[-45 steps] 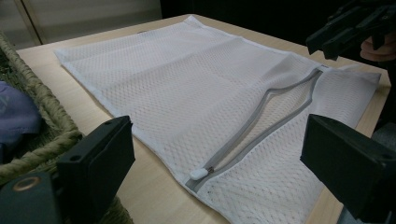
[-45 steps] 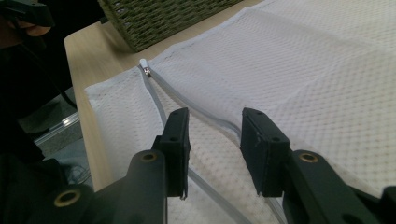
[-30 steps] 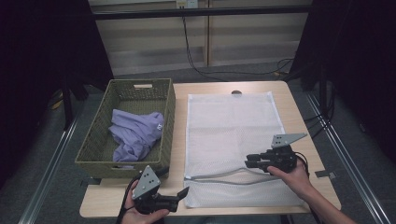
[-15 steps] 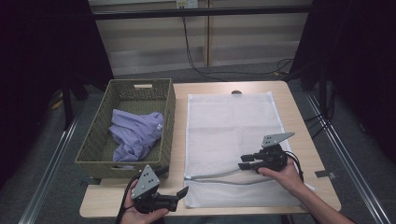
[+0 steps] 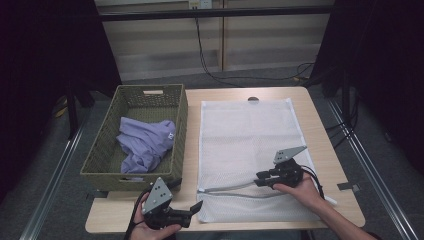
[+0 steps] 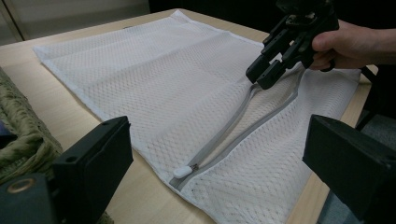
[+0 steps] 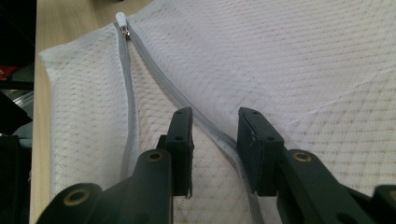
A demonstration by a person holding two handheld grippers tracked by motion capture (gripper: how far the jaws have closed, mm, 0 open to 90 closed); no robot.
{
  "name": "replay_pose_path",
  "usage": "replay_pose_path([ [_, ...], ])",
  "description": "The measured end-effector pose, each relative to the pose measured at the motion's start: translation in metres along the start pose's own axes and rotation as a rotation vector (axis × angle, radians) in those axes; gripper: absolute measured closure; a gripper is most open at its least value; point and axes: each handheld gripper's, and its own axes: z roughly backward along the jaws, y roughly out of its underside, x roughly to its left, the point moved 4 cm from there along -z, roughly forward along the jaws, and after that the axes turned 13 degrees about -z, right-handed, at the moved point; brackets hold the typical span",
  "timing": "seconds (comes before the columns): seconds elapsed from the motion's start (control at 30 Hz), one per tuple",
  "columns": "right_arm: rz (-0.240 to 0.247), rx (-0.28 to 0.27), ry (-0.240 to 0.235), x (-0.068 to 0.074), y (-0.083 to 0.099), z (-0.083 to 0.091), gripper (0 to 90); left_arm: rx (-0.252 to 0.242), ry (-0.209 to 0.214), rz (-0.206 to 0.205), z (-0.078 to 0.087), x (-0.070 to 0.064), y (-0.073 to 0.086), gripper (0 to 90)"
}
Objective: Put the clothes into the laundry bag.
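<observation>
**Two grippers working at an unzipped mesh bag**

Two black handheld grippers are hovering over the near end of the flat white mesh laundry bag (image 5: 250, 150), which is lying on the pale wooden table (image 5: 330, 150) just beside the olive woven basket (image 5: 100, 165) holding a crumpled lilac garment (image 5: 145, 142). The bag's grey zipper (image 6: 243, 126) is gaping open, its small white pull (image 6: 184, 171) resting near the bag's left corner. The right gripper (image 5: 264, 179) is lowering over the upper zipper tape, jaws parted with the tape lying between them, not yet pinched. The left gripper (image 5: 195, 209) is waiting off the bag's near corner, jaws spread wide and holding nothing. Judging by this, the mouth-opening step is underway; next, the right jaws need to be closing on that tape and lifting it.
</observation>
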Motion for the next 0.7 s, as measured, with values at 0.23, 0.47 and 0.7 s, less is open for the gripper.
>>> replay_pose_path([
  [0.23,0.016,0.012,0.041,-0.0022,0.0017,-0.0046,63.7,0.004,0.006,-0.004,-0.0001,0.0004,0.0003,7.9],
  [0.47,0.022,0.025,0.072,-0.0069,0.0039,-0.0074,62.7,0.011,0.004,0.001,-0.0001,0.0008,0.001,7.8],
  [0.7,0.029,0.018,0.094,-0.0075,0.0041,-0.0076,60.5,0.016,0.005,0.002,-0.0008,0.0001,0.0014,7.8],
])
